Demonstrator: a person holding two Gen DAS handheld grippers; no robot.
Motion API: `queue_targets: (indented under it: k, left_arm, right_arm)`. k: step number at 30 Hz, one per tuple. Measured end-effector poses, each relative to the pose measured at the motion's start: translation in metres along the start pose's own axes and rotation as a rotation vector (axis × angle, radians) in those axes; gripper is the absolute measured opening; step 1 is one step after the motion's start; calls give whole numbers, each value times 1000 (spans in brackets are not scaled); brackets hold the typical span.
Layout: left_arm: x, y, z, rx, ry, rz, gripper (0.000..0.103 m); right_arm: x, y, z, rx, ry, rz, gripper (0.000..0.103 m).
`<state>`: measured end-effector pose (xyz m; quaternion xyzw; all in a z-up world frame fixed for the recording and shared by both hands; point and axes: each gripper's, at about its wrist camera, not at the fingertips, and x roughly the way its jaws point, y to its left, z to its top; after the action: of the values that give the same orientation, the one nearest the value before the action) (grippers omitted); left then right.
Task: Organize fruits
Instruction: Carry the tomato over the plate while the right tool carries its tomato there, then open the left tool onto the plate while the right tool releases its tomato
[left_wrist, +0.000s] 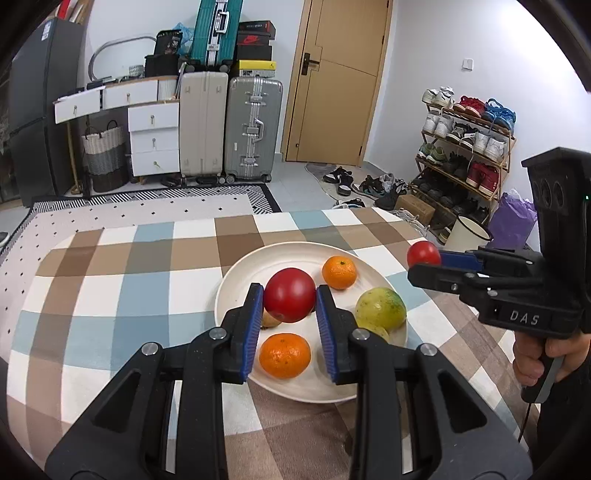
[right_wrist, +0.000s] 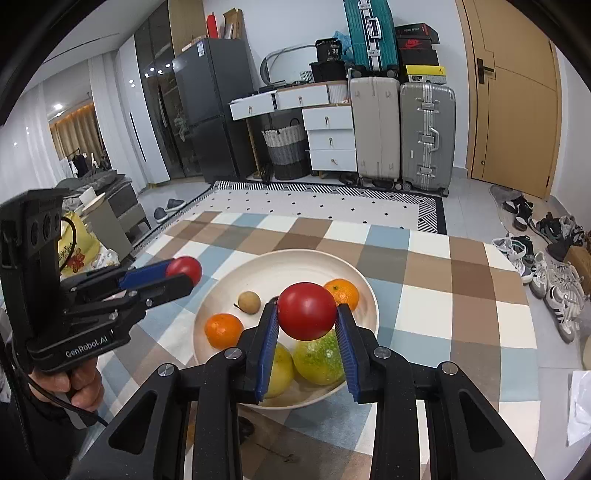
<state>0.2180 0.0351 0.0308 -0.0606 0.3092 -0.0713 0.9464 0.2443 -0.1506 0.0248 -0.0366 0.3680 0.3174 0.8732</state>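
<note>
Blue-padded left gripper (left_wrist: 290, 308) clamps one round red tomato (left_wrist: 290, 294); right gripper (right_wrist: 306, 321) clamps another (right_wrist: 306, 316). Both hang above the cream round plate (left_wrist: 236, 273). Judged mid-delivery; next, lower into bare space, then release.

Small brown fruit (left_wrist: 270, 320) mostly hidden behind the left gripper's tomato (left_wrist: 289, 294) and blue pad, yellow fruit (right_wrist: 279, 369) beside the green-yellow fruit (right_wrist: 320, 357) partly covered by the right gripper's finger, shoebox lettering above the grey suitcase (left_wrist: 253, 129) too small to read
</note>
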Motion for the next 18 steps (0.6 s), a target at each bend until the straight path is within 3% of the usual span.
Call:
queue_targets:
  k: [18]
  left_arm:
    - [46,1,-16,9,60,-2,26]
  right_arm:
    - [46,8,-12,-2,49,3,32]
